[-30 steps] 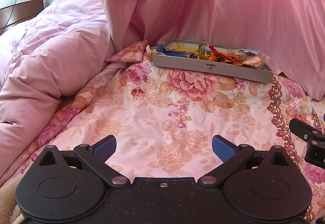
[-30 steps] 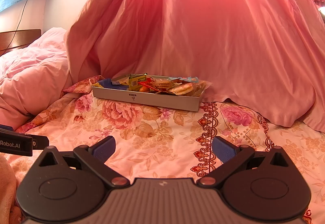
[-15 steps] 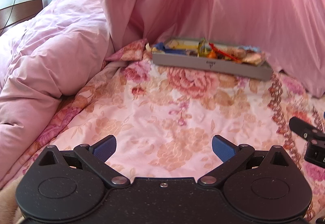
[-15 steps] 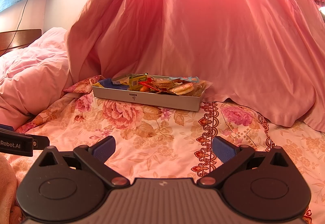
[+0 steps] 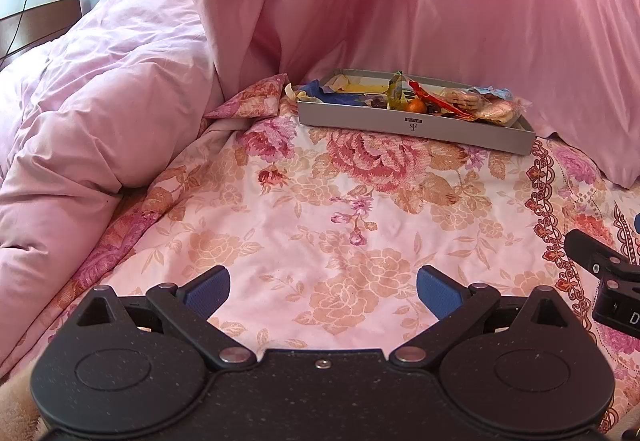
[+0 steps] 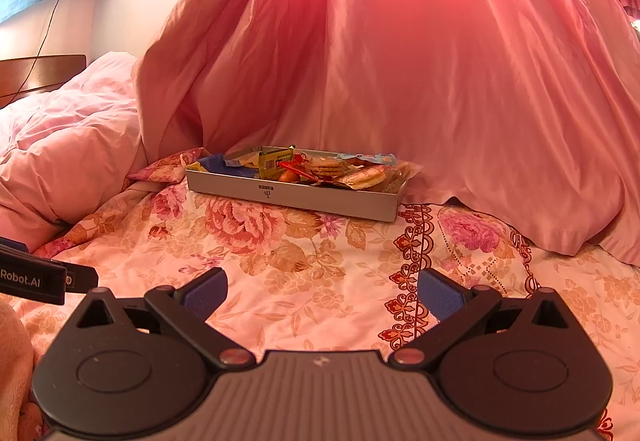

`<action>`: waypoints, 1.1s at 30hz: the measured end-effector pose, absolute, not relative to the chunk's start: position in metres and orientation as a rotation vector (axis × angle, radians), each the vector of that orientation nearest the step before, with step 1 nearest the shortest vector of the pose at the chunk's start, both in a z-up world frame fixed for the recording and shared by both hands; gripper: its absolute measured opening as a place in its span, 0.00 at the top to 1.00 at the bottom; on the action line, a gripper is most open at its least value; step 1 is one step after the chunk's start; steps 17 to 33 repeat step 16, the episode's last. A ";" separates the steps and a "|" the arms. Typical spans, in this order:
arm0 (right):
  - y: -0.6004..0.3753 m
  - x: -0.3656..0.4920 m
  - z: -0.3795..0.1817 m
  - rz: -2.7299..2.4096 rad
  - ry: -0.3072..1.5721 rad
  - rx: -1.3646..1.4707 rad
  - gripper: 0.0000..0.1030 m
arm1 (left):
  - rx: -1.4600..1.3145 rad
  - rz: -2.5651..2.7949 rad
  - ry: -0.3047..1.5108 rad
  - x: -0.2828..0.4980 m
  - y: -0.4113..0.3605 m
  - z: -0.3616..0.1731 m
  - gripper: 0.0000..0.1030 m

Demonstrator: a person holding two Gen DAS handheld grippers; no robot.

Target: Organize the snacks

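Two big expanses of fabric fill both views: a smooth pink curtain (image 6: 420,81) draping down at the back and a floral bedspread (image 5: 320,233) of woven roses and leaves spread flat in front, with a puffy, creased pink duvet (image 5: 100,113) heaped along the left. At the far edge of the bedspread, against the foot of the curtain, sits a shallow rectangular grey tray (image 5: 416,127), its long axis running left to right across the bed and slanting slightly away toward the right, its long printed wall facing the cameras. Crinkly wrapped snacks (image 6: 316,171) are piled inside: round crackers in clear film (image 5: 464,103), a yellow-green packet (image 6: 274,163) standing on edge, a blue wrapper (image 5: 316,89) hanging over the left end, and a small orange ball (image 5: 417,105). Well short of the tray, the left gripper (image 5: 323,291) and right gripper (image 6: 322,289) hover over the bedspread, each with its matte black arms and ribbed blue pads spread wide, holding nothing.
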State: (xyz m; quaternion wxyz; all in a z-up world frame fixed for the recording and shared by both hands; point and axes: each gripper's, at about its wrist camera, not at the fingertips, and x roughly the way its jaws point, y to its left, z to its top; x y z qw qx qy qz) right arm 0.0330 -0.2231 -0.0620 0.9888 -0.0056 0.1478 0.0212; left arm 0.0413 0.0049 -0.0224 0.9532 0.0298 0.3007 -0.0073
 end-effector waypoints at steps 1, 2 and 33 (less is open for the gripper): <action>-0.223 0.033 -0.062 0.044 0.297 -0.012 0.00 | 0.061 -0.015 0.612 0.042 0.004 -0.023 0.03; -0.223 0.033 -0.062 0.043 0.297 -0.012 0.00 | 0.060 -0.015 0.612 0.042 0.004 -0.023 0.03; -0.222 0.033 -0.062 0.041 0.297 -0.011 0.00 | 0.066 -0.009 0.612 0.043 0.005 -0.022 0.03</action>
